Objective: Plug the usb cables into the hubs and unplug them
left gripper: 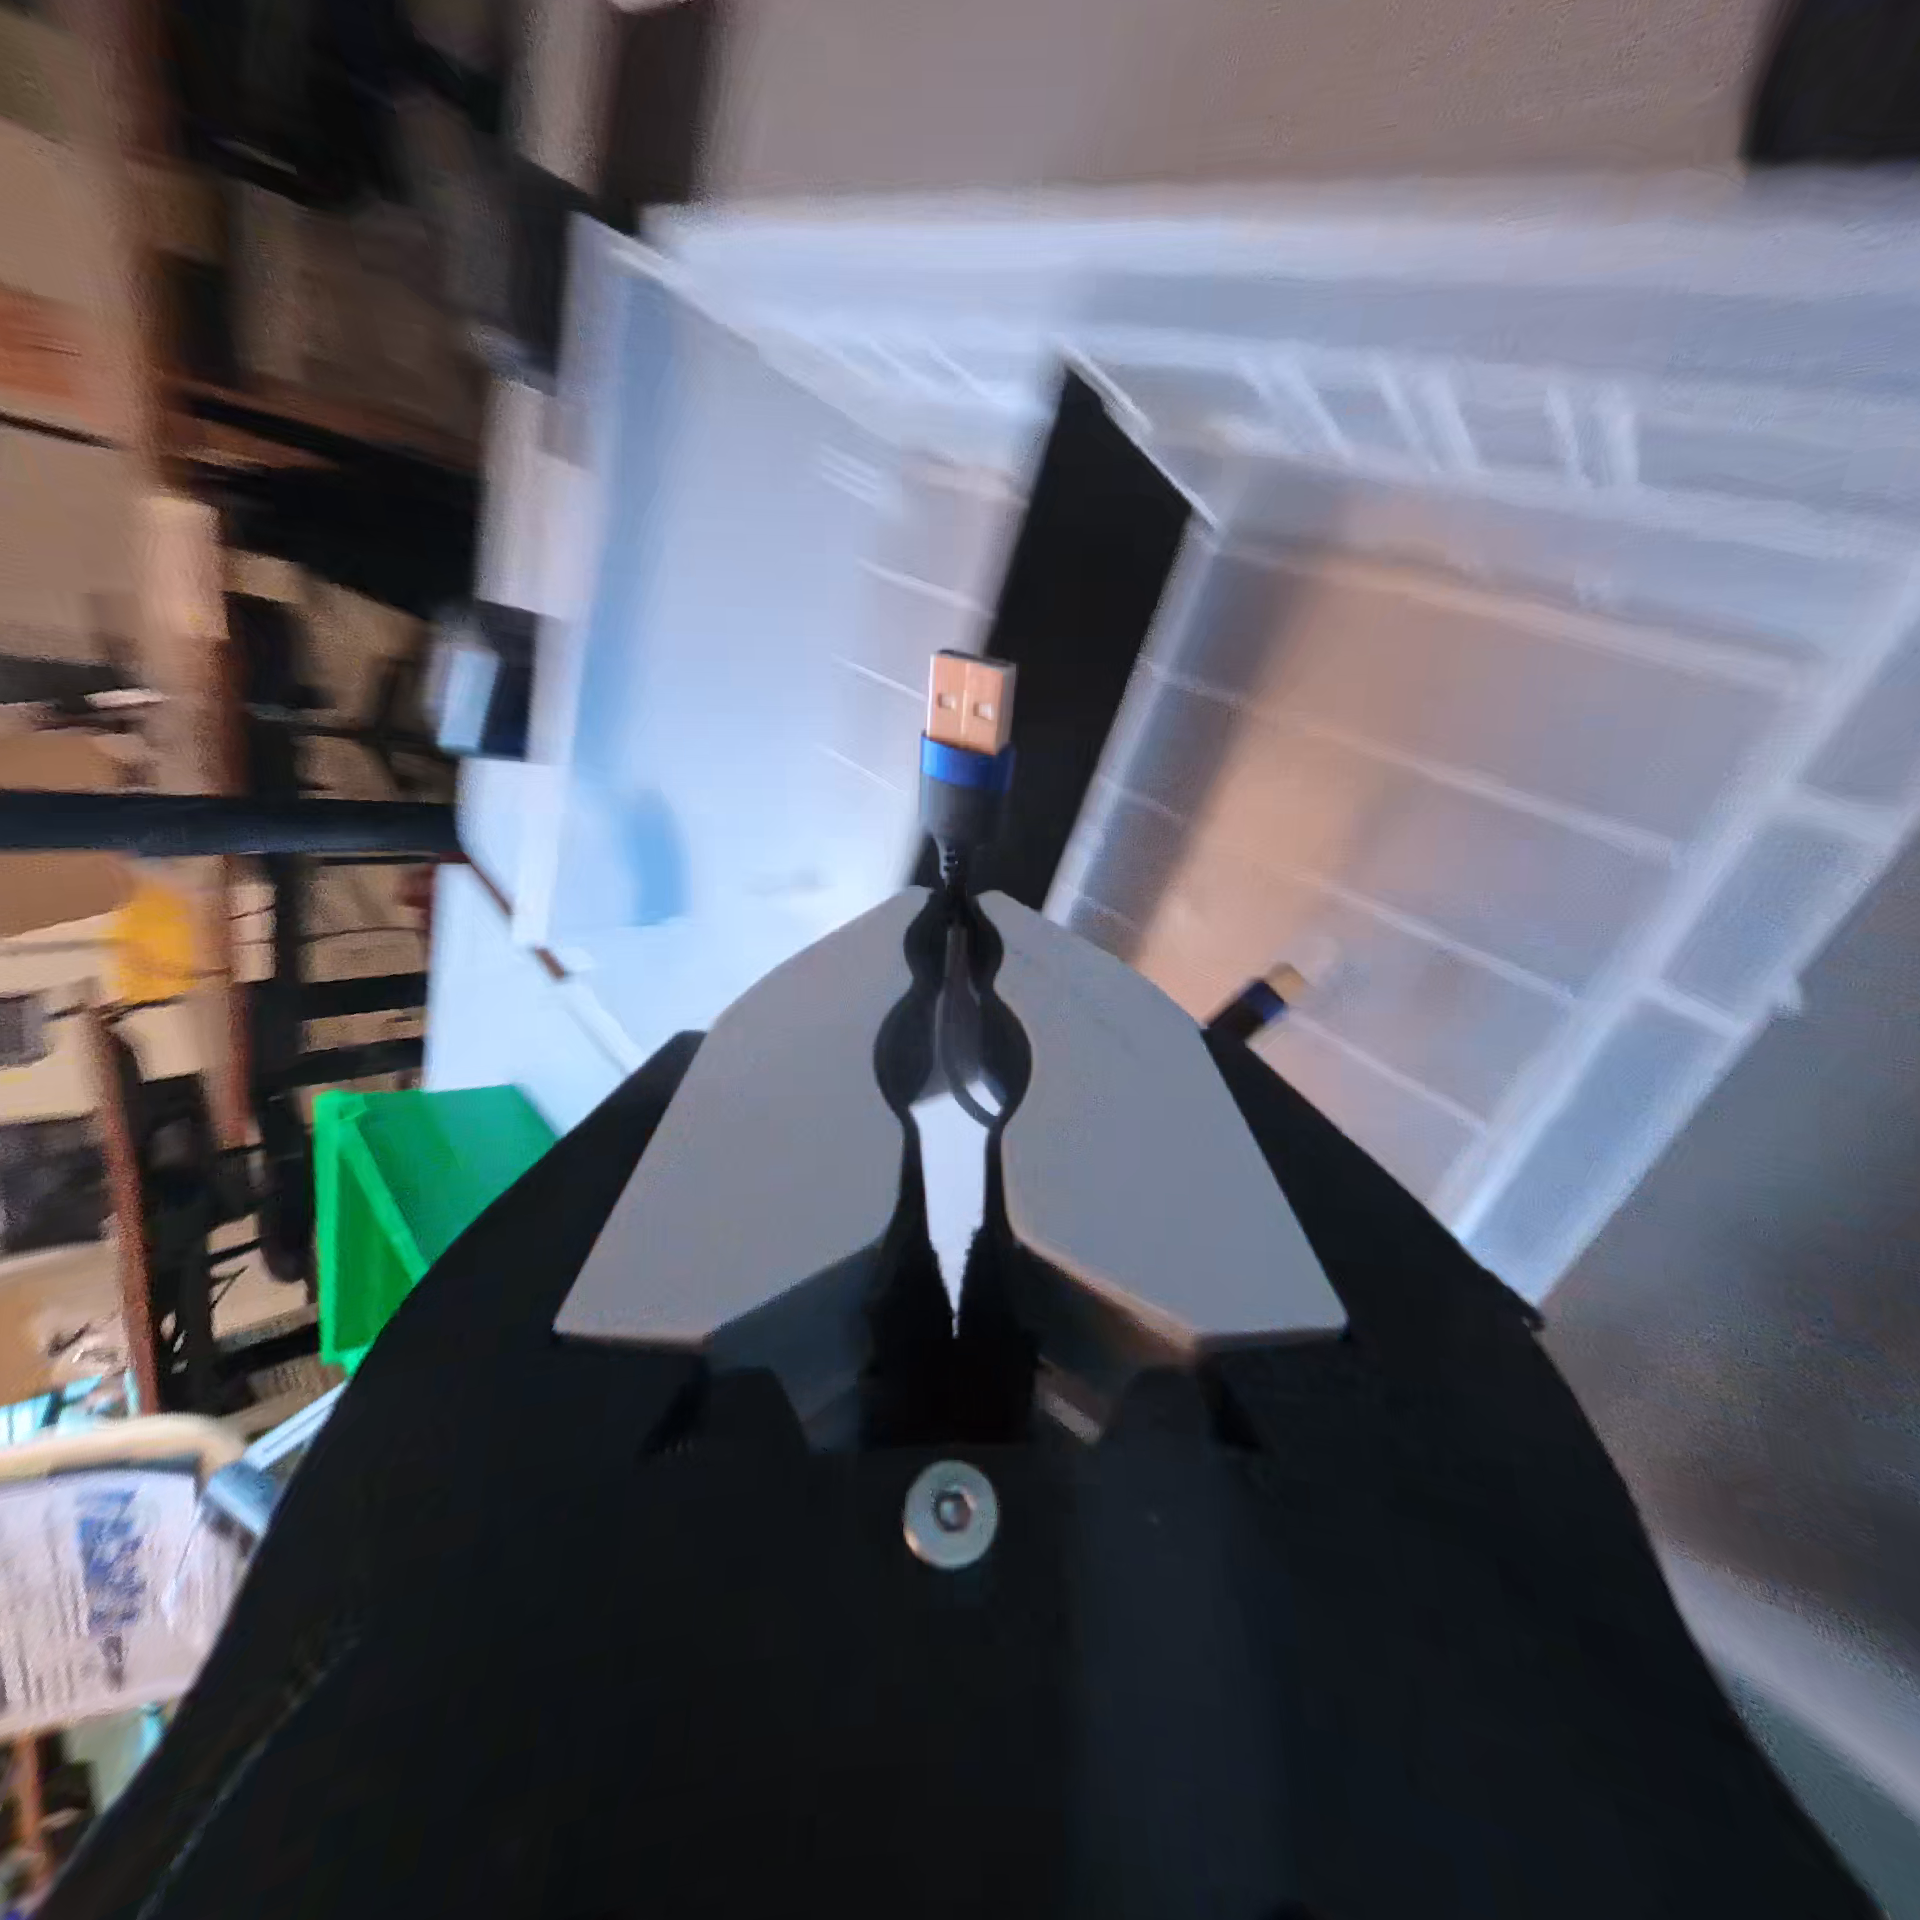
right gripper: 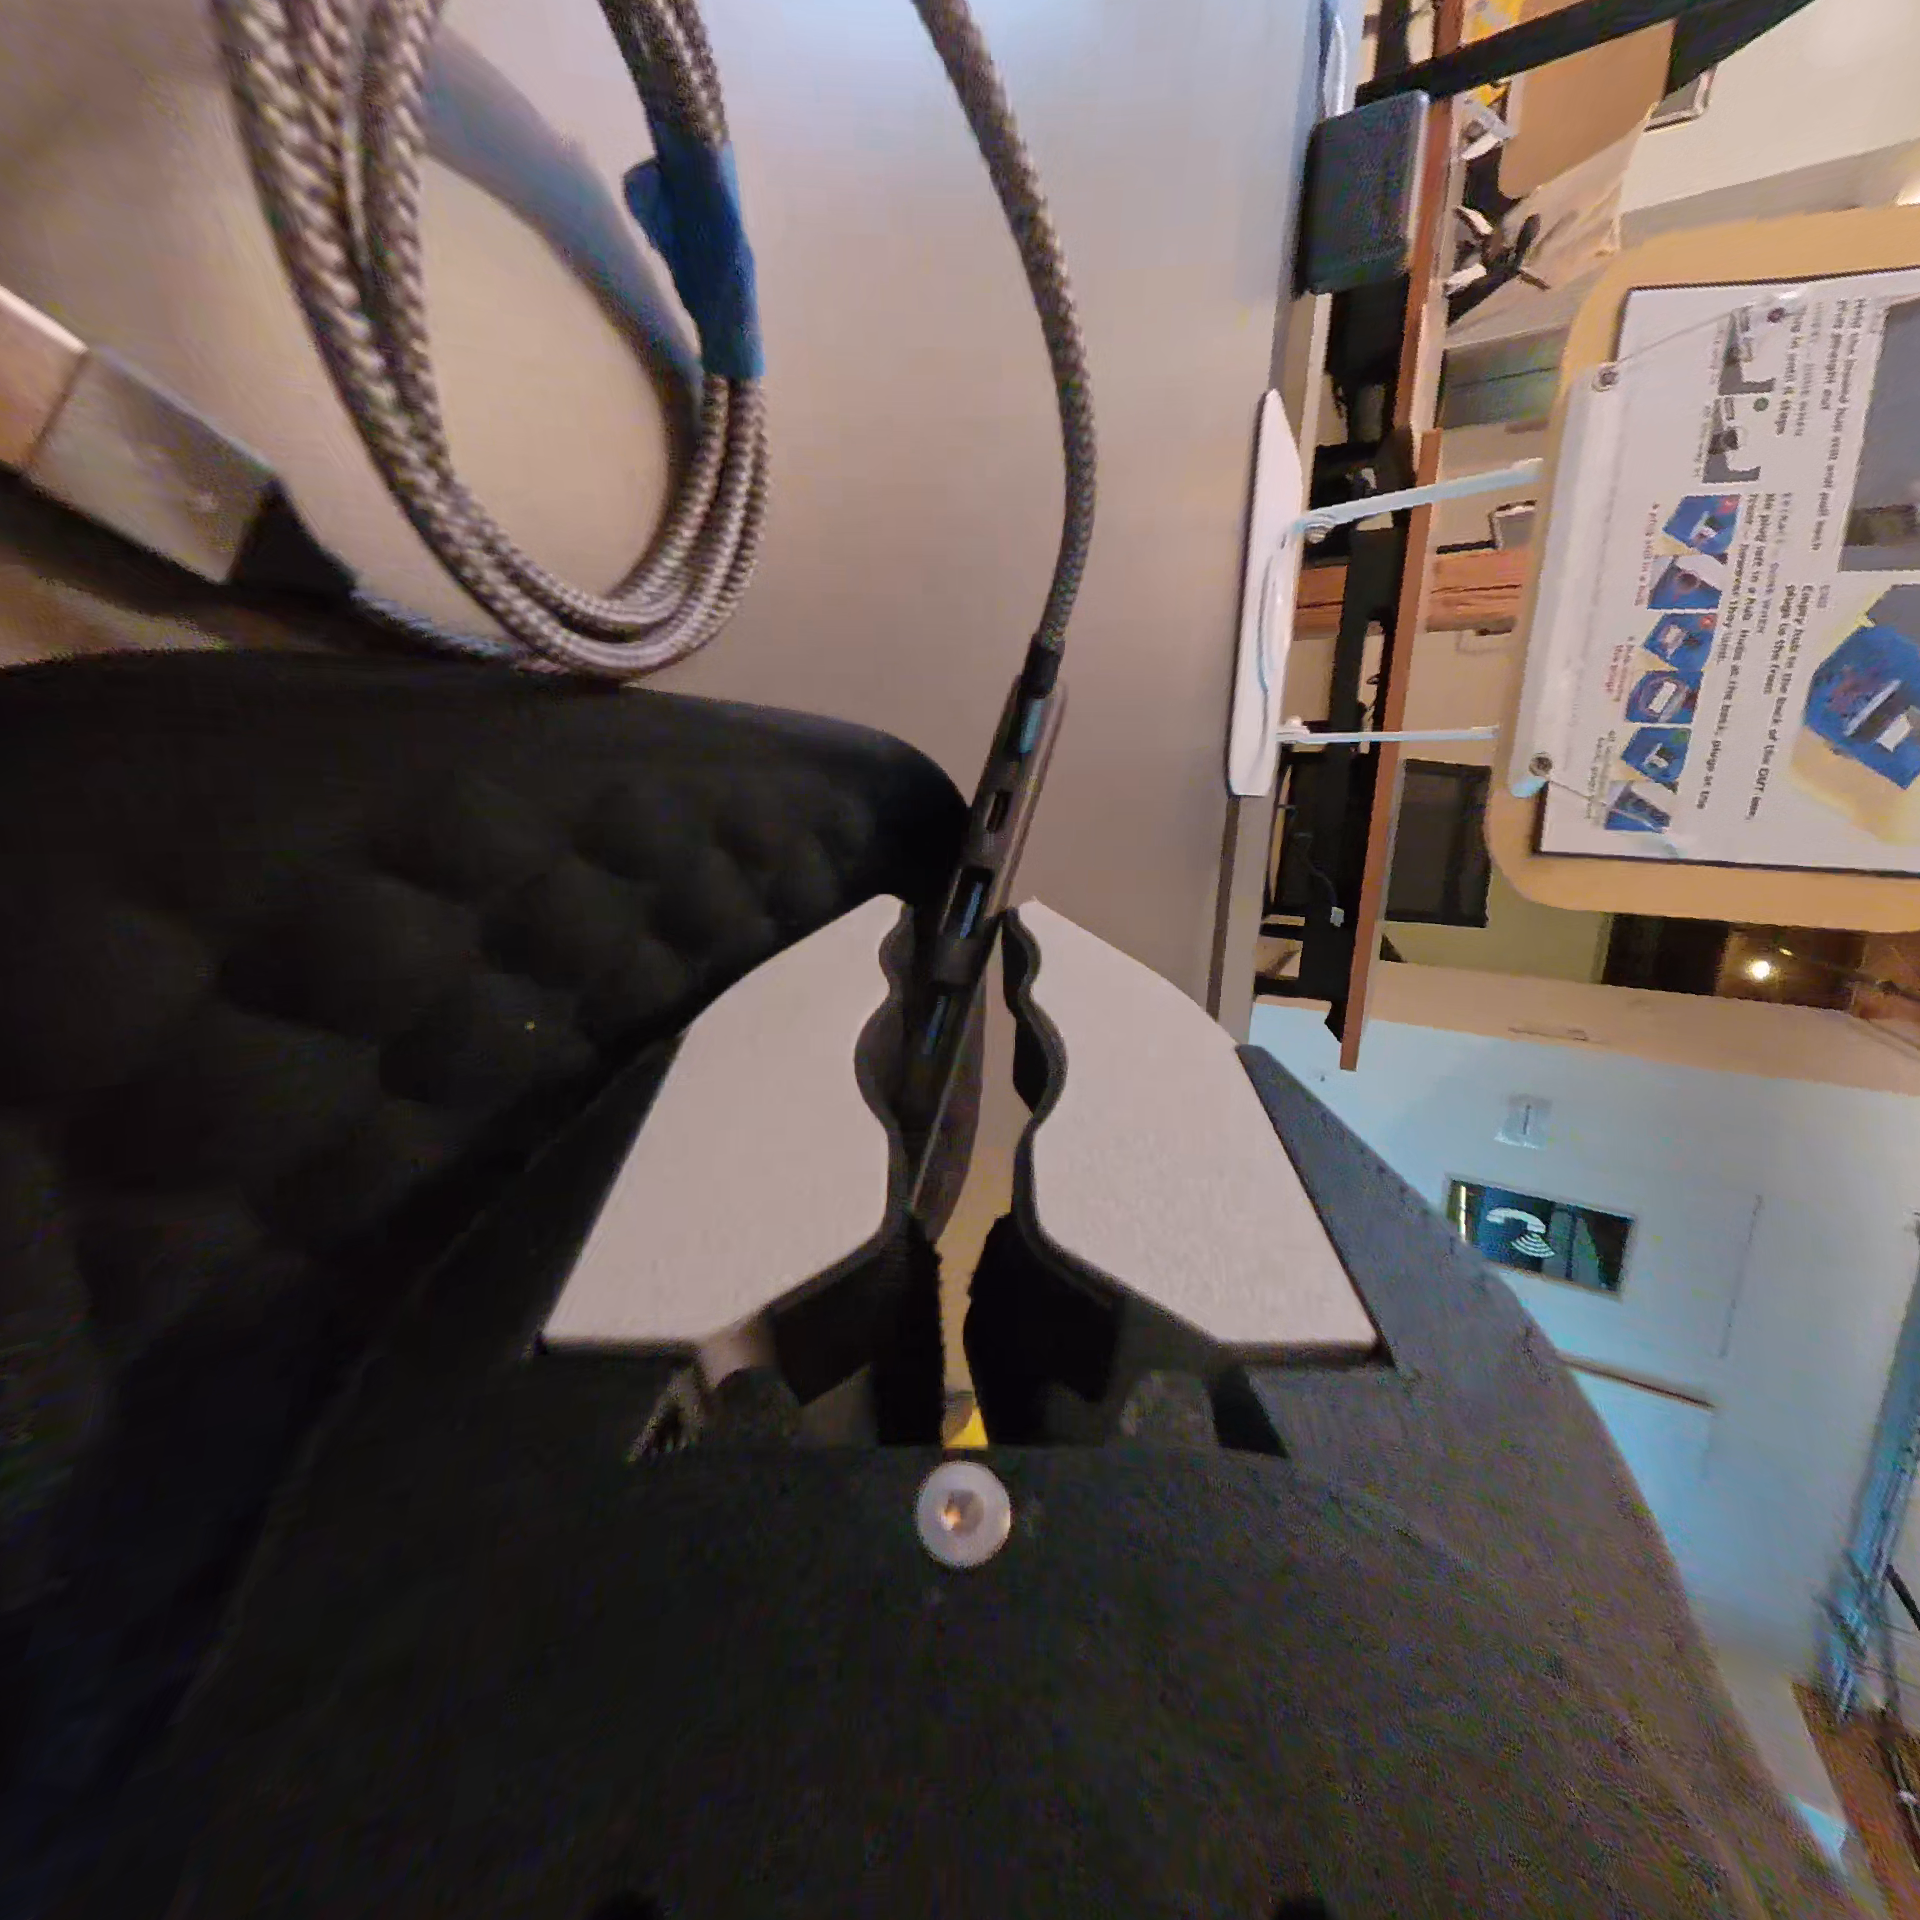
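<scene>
Cable first: the left gripper [left gripper: 954, 896] has its grey, matte, wavy-edged fingers [left gripper: 790, 1122] pinched together on a thin black usb cable [left gripper: 948, 997], right where the cord runs through the scalloped notches between them. The plug [left gripper: 969, 717] pokes straight out past the tips, a shiny metal rectangle with a glossy blue collar and a short black strain relief. Off to the right edge of the gripper body there's a second connector [left gripper: 1262, 1000] with the same blue band, too blurred to say more. Everything behind is smeared, though you can make out clear plastic bins [left gripper: 1455, 675] with ribbed walls and a green bin [left gripper: 416, 1174] at lower left.

Right gripper [right gripper: 956, 914] is clamped on the hub [right gripper: 982, 883], a slim dark slab held edge-on between the same kind of grey fingers [right gripper: 1143, 1143], tilted a bit. You can see small rectangular ports along its narrow side. A grey braided cord [right gripper: 1049, 343] comes out of its far end and arcs up, and more of that woven cable hangs in a coil [right gripper: 499, 499] at upper left, bundled by a blue wrap [right gripper: 712, 239]. A black padded fabric thing [right gripper: 416, 883] sits at left, and a laminated sheet [right gripper: 1756, 561] hangs at right.
</scene>
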Tool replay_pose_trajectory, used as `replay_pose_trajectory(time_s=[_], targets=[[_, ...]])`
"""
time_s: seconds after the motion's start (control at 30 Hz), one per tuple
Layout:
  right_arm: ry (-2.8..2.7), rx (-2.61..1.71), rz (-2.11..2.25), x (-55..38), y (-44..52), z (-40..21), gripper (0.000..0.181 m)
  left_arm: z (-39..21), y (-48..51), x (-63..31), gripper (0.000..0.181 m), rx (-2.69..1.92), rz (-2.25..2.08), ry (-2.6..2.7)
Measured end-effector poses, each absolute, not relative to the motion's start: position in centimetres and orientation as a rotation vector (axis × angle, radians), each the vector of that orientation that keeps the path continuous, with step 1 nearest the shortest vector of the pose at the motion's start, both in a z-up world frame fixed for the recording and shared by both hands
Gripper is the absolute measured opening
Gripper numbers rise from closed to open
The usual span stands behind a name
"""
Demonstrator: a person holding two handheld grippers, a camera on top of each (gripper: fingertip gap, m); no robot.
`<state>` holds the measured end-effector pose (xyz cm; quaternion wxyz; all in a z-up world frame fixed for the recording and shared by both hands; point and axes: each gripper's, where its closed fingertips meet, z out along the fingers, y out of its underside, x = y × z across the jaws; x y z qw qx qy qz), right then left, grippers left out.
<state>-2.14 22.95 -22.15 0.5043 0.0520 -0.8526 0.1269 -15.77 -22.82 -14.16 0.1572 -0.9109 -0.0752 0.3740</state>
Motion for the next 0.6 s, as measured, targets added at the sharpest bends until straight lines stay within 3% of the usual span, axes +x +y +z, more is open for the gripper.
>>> replay_pose_trajectory(time_s=[0.2, 0.33, 0.4, 0.6], targets=[[-2.239, 0.136, 0.446, -0.3, 22.9, -22.6, 0.026, 0.8, -19.6, -12.6, 0.003, -1.674, 1.332, -0.355], [-2.497, -0.032, 0.676, 2.1, 23.2, -21.4, 0.078, 5.6, -16.6, -8.1, 0.003, -1.231, 1.172, -0.300], [-2.538, -0.089, 0.846, 3.0, 21.8, -19.7, 0.091, 6.3, -14.9, -6.4, 0.003, -1.090, 1.095, -0.273], [-1.765, -0.136, 1.451, 0.8, 11.6, -7.4, 0.060, 6.6, -10.6, -3.3, 0.003, -0.709, 0.983, -0.291]])
